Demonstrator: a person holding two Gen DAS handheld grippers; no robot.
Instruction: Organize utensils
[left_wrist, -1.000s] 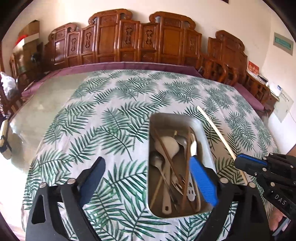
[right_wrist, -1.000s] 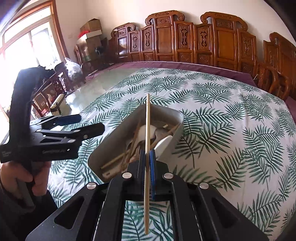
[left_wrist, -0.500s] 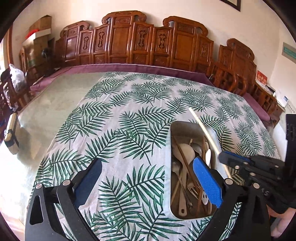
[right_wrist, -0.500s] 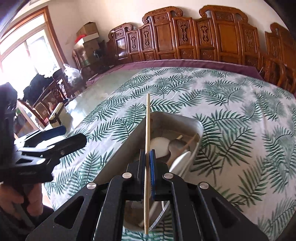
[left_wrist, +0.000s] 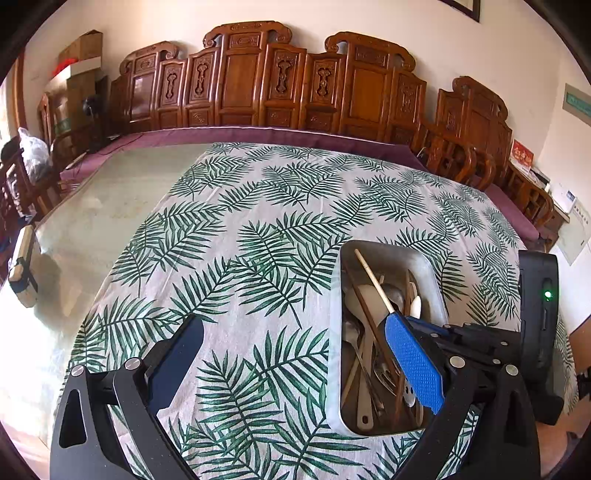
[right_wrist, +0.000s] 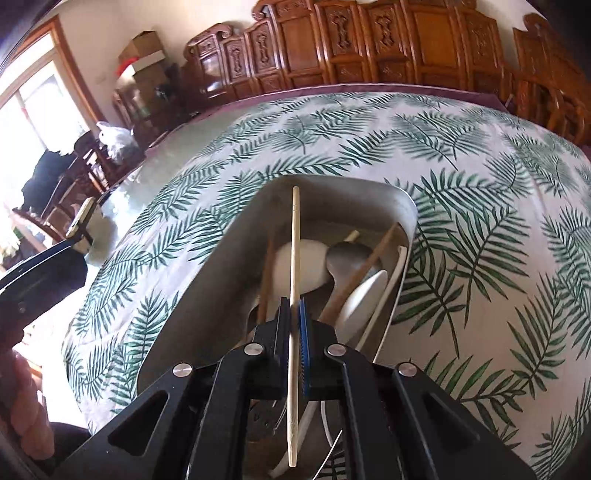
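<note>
since a second ago my right gripper, pinching the chopstick, has come over the tray; left gripper spread wide. released tilted, it could catch the rim and roll out.

In the left wrist view we see bare leaf-print tablecloth filling the centre and lower left of the frame, with open passage up to the carved wooden chairs that wall off the top. The metal tray at lower right is crowded with spoons and sticks, leaving us free floor only at its far end. In the right wrist view our right gripper, closed on a pale chopstick, sits over the tray's near half; open cloth lies right of frame.
</note>
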